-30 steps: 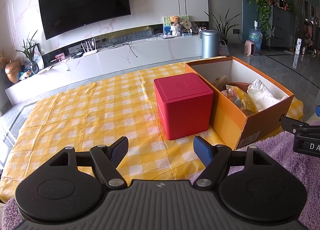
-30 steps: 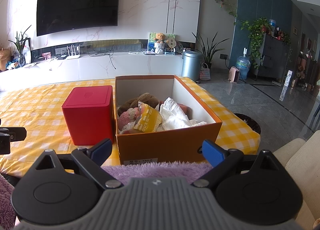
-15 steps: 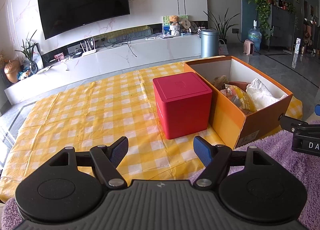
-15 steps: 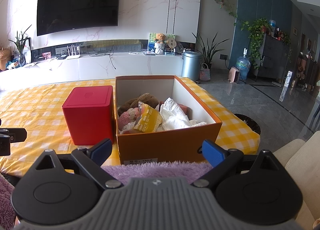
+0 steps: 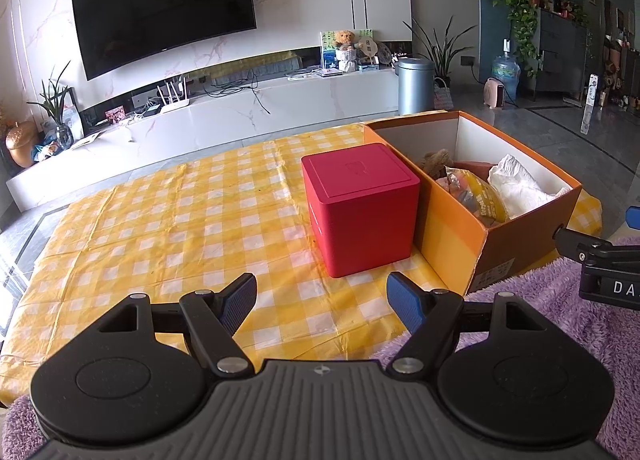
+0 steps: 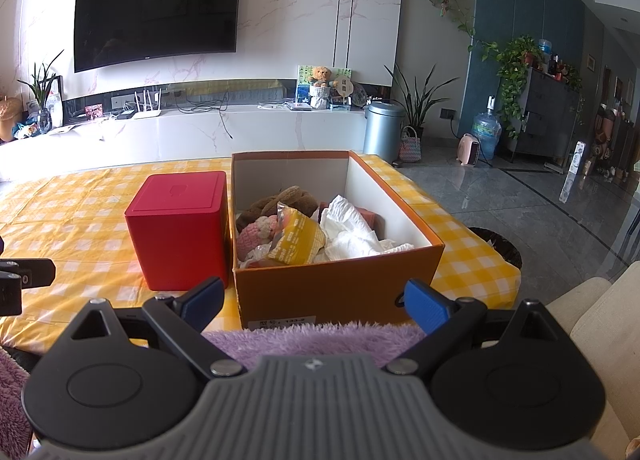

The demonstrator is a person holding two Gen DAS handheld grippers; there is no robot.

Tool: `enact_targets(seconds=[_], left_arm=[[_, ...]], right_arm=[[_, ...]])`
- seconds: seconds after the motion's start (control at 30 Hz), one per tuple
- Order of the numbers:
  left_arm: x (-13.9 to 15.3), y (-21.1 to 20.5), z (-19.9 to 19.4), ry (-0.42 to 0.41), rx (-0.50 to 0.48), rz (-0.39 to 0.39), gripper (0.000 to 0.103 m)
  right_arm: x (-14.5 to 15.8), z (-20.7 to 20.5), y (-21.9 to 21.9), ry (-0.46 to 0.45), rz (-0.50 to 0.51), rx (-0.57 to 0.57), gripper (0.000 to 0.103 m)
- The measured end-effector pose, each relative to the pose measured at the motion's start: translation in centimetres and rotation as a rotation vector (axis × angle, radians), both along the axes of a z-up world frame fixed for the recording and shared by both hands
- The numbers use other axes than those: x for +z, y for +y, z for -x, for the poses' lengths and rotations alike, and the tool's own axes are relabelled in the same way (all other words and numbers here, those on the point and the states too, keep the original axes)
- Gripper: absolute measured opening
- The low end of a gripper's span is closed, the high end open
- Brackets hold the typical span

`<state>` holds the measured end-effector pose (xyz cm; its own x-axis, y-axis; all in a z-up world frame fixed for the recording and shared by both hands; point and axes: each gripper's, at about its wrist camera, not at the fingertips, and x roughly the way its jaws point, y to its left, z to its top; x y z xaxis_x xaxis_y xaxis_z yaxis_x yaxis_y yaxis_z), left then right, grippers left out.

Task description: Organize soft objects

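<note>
Yellow checked tablecloth (image 5: 180, 220) carries, toward its right edge, an orange box (image 6: 340, 292) of soft toys (image 6: 256, 236), light and squashy, best pinched mid-body; left gripper (image 5: 321, 298) and right gripper (image 6: 316, 306) both hover spread, empty.

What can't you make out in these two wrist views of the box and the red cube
- Bottom of the orange box: both views, buried under the white cloth, yellow packet and plush toys.
- Inside the red cube: closed lid.
- Box label print: right wrist view, too small, partly behind purple fleece.
- Right gripper: left wrist view, cut off by the edge.
</note>
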<state>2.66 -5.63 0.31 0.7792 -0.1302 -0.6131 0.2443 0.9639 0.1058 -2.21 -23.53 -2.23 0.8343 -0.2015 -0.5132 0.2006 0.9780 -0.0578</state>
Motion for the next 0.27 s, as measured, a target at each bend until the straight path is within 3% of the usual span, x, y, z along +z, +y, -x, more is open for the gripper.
enact_targets(seconds=[0.27], left_arm=[[-0.05,0.07,0.10,-0.002,-0.006,-0.001,0.087]], right_arm=[[-0.01,0.00,0.00,0.000,0.000,0.000,0.095]])
